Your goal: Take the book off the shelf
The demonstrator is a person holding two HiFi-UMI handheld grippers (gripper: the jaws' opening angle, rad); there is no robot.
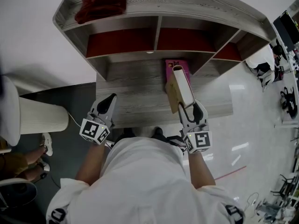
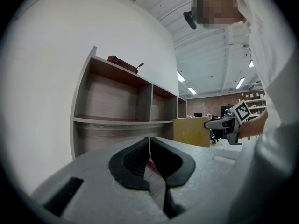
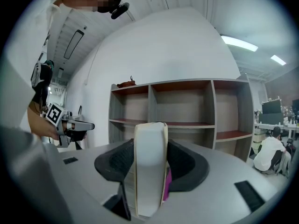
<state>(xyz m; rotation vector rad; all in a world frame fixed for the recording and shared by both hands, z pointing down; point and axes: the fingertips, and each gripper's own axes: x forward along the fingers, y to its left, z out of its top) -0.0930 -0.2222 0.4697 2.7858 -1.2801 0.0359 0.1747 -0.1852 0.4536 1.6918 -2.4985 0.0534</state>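
My right gripper (image 1: 187,107) is shut on a thick book (image 1: 180,90) with tan covers and a white page edge, held upright above the shelf unit's wooden counter (image 1: 135,94). In the right gripper view the book (image 3: 150,164) fills the gap between the dark pads. A magenta book (image 1: 178,67) lies flat on the counter just beyond it. My left gripper (image 1: 109,101) hovers at the counter's front left, shut with nothing in it; in its own view the jaws (image 2: 150,149) meet, and the tan book (image 2: 191,131) shows to the right.
The grey shelf unit (image 1: 159,34) has three red-floored compartments, and a dark red cloth (image 1: 101,5) lies on its top. A white ribbed cylinder (image 1: 42,116) stands on the floor at left. A person's feet (image 1: 44,148) show beside it.
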